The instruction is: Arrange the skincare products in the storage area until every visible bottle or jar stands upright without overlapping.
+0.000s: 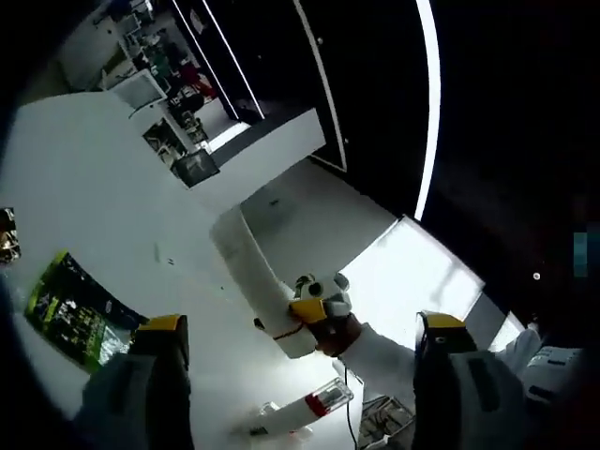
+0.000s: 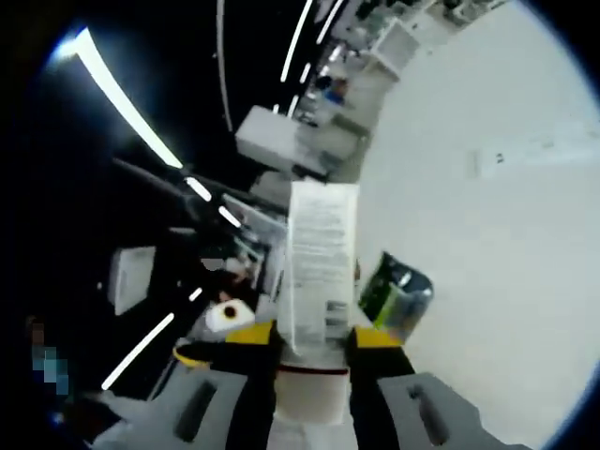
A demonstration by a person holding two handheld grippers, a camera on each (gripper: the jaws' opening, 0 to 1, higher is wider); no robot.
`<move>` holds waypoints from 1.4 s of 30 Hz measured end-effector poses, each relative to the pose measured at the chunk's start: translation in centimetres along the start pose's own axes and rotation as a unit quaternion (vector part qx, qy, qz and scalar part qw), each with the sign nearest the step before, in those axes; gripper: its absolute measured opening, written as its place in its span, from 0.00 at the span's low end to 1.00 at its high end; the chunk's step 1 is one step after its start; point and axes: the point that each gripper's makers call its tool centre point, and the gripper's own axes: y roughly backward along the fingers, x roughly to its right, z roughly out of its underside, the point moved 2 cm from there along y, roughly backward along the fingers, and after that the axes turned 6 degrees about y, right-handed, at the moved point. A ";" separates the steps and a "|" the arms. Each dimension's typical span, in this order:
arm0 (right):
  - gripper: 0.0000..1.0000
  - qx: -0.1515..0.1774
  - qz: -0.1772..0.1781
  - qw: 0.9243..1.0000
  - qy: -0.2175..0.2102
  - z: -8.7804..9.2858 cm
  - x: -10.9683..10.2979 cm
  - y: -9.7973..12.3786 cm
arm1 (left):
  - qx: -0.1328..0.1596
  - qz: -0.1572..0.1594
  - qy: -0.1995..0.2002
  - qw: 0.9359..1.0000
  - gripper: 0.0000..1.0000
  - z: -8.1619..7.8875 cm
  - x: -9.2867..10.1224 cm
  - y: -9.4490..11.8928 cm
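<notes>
Here the right tool clamps a white tube with printed label, lifted above the white counter; lower it cap-down and level. The left tool hangs wide, holding nothing.

Looks like a shop or showroom: white shelves w/ many small goods at the back, long ceiling light strips, white bench.

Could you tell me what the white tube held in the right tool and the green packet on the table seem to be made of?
The white tube looks like matte plastic: smooth, opaque, printed text on its flat face, gripped by the right tool. The green packet looks like glossy film or foil, since its crinkled surface catches bright highlights. Neither can be confirmed by sight alone.
</notes>
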 end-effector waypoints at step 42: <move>0.22 0.117 -0.207 0.961 -0.141 3.3 -10.6 3.9 | 0.067 0.280 0.180 0.940 0.29 -0.7 7.3 -8.5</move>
